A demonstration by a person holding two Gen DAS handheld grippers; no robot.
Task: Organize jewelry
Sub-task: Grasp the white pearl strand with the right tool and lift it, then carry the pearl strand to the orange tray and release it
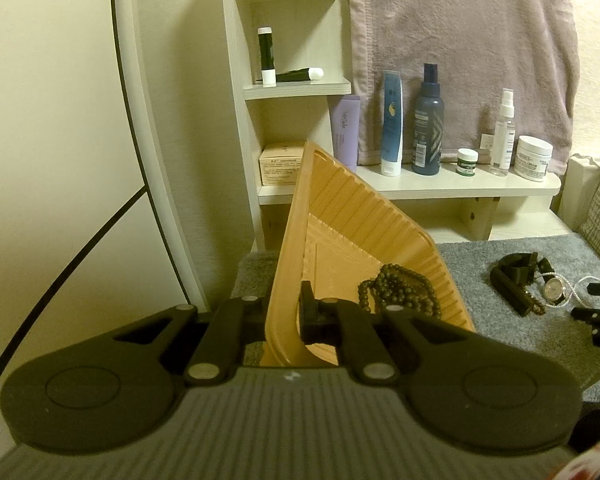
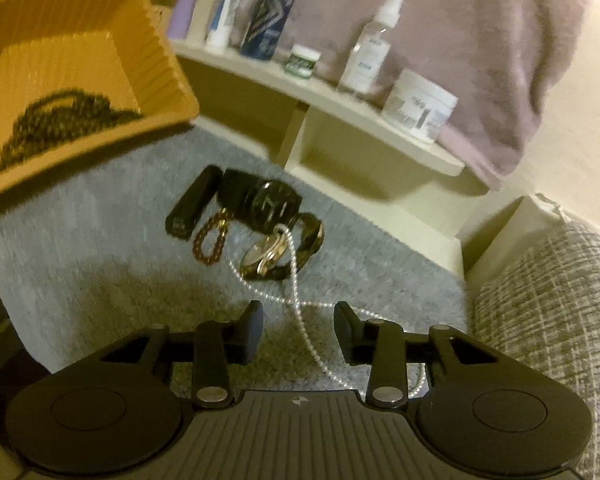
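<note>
Pearl strand (image 2: 296, 276) between parted right tongs (image 2: 299, 330), right view only.

Two close wrist views, shared orange tray (image 1: 364, 216), grey mat (image 2: 112, 240).

one tray (image 1: 340, 216), two watches (image 2: 276, 200), three necklaces (image 2: 296, 280)

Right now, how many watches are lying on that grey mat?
2. A black-faced watch lies nearest the shelf, and a gold-rimmed watch sits just in front of it, under the pearl strand. The pile may hide more.
</note>
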